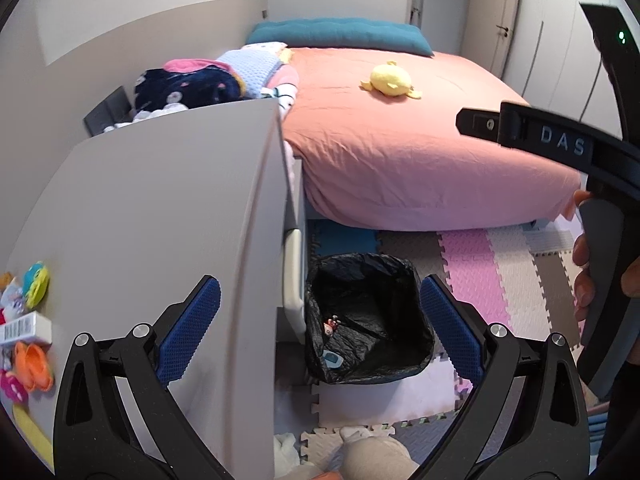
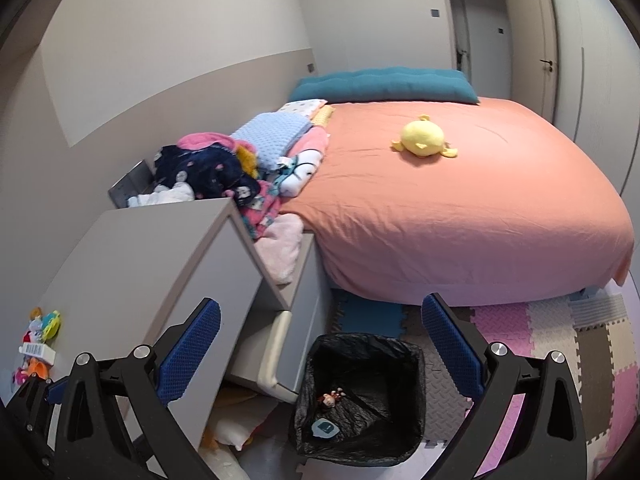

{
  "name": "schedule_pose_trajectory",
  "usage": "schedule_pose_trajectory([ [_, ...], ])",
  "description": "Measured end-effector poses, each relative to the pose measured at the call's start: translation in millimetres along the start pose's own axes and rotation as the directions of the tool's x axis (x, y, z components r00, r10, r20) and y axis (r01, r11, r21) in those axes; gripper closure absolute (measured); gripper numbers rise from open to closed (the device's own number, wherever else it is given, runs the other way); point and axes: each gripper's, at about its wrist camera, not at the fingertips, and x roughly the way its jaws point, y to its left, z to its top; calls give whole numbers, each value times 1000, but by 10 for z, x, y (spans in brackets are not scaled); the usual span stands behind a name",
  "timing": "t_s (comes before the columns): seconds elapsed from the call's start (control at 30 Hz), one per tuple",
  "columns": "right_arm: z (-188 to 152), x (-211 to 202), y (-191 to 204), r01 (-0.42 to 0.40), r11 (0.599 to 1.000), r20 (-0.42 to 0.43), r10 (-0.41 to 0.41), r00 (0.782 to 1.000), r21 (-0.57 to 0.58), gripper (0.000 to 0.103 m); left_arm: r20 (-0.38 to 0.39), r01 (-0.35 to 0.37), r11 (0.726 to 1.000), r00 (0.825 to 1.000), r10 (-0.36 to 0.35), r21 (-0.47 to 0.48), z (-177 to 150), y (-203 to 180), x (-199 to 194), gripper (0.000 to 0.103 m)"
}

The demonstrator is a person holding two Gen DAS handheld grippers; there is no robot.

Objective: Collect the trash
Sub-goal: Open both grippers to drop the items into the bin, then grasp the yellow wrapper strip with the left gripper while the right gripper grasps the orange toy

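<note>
A bin lined with a black bag point(image 1: 372, 312) point(image 2: 360, 392) stands on the floor between the grey desk and the bed. A small reddish scrap point(image 1: 331, 325) point(image 2: 330, 398) and a blue-and-white packet point(image 1: 333, 360) point(image 2: 325, 428) lie at its bottom. My left gripper point(image 1: 320, 328) hangs above the bin's left rim and the desk edge, open, with nothing between its blue pads point(image 1: 192, 328). My right gripper point(image 2: 320, 352) is also above the bin, open and holding nothing. In the left wrist view a hand point(image 1: 584, 280) grips the right gripper's handle at the right edge.
The grey desk top point(image 1: 160, 220) point(image 2: 160, 256) carries small colourful toys point(image 1: 32, 284) and a white barcoded box point(image 1: 24, 328) at its left. A bed with a pink cover point(image 2: 460, 208) bears a yellow plush point(image 2: 424, 136) and piled clothes point(image 2: 208, 168). Foam puzzle mats point(image 1: 480, 272) cover the floor.
</note>
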Motion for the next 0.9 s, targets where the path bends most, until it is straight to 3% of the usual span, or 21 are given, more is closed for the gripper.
schedule_pose_trajectory([
  [0.27, -92, -49, 571, -64, 994, -6, 64, 998, -90, 3, 12, -83, 993, 996, 85, -87, -208, 475, -293, 6],
  [0.5, -209, -67, 1139, -145, 977, -40, 140, 989, -159, 3, 11, -160, 971, 986, 164, -179, -466, 952, -558, 6],
  [0.9, -490, -153, 1990, -280, 924, -111, 259, 959, -262, 3, -25, -304, 894, 949, 314, -329, -939, 1646, -990, 6],
])
